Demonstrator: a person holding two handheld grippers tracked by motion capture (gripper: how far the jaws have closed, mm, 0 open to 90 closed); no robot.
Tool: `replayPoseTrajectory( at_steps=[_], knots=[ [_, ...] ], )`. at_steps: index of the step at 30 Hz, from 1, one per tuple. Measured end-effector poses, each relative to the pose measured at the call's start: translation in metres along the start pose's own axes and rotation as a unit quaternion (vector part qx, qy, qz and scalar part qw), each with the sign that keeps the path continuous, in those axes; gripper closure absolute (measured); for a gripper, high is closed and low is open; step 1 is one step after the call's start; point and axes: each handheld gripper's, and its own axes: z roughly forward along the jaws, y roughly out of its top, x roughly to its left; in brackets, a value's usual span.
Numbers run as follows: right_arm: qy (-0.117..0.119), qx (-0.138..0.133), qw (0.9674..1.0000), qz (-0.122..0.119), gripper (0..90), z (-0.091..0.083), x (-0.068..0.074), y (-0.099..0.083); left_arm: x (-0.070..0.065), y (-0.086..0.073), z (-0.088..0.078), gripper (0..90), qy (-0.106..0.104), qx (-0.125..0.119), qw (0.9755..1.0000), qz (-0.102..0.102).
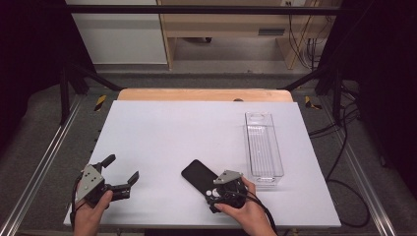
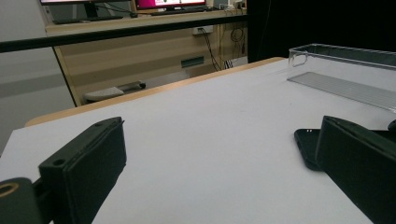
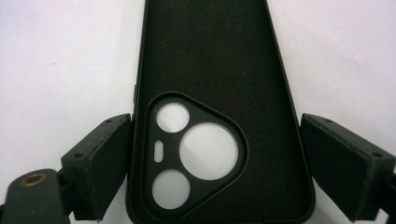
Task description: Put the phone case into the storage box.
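From the high view, a black phone case (image 1: pixel 198 174) is lying on the white table (image 1: pixel 162 132), towards the near edge and a little right of centre, angled so its far end points up and to the left. The right gripper (image 1: pixel 215 192) is sitting over the case's near end, held by the person's right hand (image 1: pixel 251 211). Just beside it to the right, a clear plastic bin (image 1: pixel 264 147) is standing lengthwise on the table. Well apart at the near left corner, the left gripper (image 1: pixel 121 173) is resting in the left hand (image 1: pixel 91 214) with its jaws spread wide, nothing between them.

In the left gripper view, the two black jaws are standing far apart over bare table; the phone case (image 2: pixel 309 147) is peeking out past the right-hand jaw, with the clear bin (image 2: pixel 343 70) beyond it.

In the right gripper view, the phone case (image 3: pixel 210 93) is lying open side up between the jaws, its three round camera cut-outs near the bottom. The jaws are spread to either side of the case; the left-hand one is nearly touching its edge, the other standing slightly clear, so they are flanking it, not pinching it.
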Motion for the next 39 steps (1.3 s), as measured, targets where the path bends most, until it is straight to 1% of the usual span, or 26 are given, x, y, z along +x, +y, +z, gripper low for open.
replayPoseTrajectory(
  at_steps=[1,5,8,11,14,19,23,26,28,32,37,39],
  knots=[
    [0.001,0.007,1.0000,0.000,13.4,0.000,0.000,0.002,0.000,0.000,0.000,1.7,0.000,0.000,1.0000,0.000],
    [0.001,0.018,0.9998,0.010,14.9,-0.002,0.001,0.006,-0.001,0.000,0.000,1.7,-0.001,0.001,1.0000,0.003],
    [0.006,0.028,0.9995,0.013,15.3,-0.004,0.001,0.010,-0.003,0.000,0.002,1.7,-0.003,0.003,1.0000,0.006],
    [0.011,0.032,0.9993,0.014,15.8,-0.006,0.000,0.015,-0.006,0.000,0.004,1.7,-0.007,0.011,0.9998,0.015],
    [0.016,0.036,0.9990,0.022,16.1,-0.008,-0.002,0.020,-0.011,0.001,0.008,1.8,-0.012,0.022,0.9992,0.032],
    [0.019,0.036,0.9989,0.023,16.5,-0.014,-0.004,0.031,-0.022,0.001,0.014,1.8,-0.026,0.036,0.9974,0.057],
    [0.019,0.040,0.9988,0.018,16.7,-0.016,-0.006,0.038,-0.030,0.001,0.019,1.8,-0.038,0.051,0.9946,0.082],
    [0.022,0.043,0.9987,0.014,17.0,-0.017,-0.006,0.044,-0.035,0.001,0.022,1.8,-0.047,0.058,0.9928,0.094],
    [0.023,0.044,0.9987,0.009,17.2,-0.017,-0.005,0.047,-0.038,0.001,0.024,1.8,-0.051,0.062,0.9919,0.099],
    [0.026,0.042,0.9988,0.007,17.6,-0.019,-0.006,0.052,-0.042,0.001,0.026,1.8,-0.055,0.064,0.9905,0.108],
    [0.025,0.044,0.9987,0.001,17.8,-0.022,-0.007,0.060,-0.047,0.001,0.029,1.9,-0.060,0.065,0.9896,0.114],
    [0.029,0.045,0.9986,-0.001,17.8,-0.025,-0.007,0.065,-0.051,0.001,0.032,2.5,-0.060,0.068,0.9880,0.125]
  ],
)
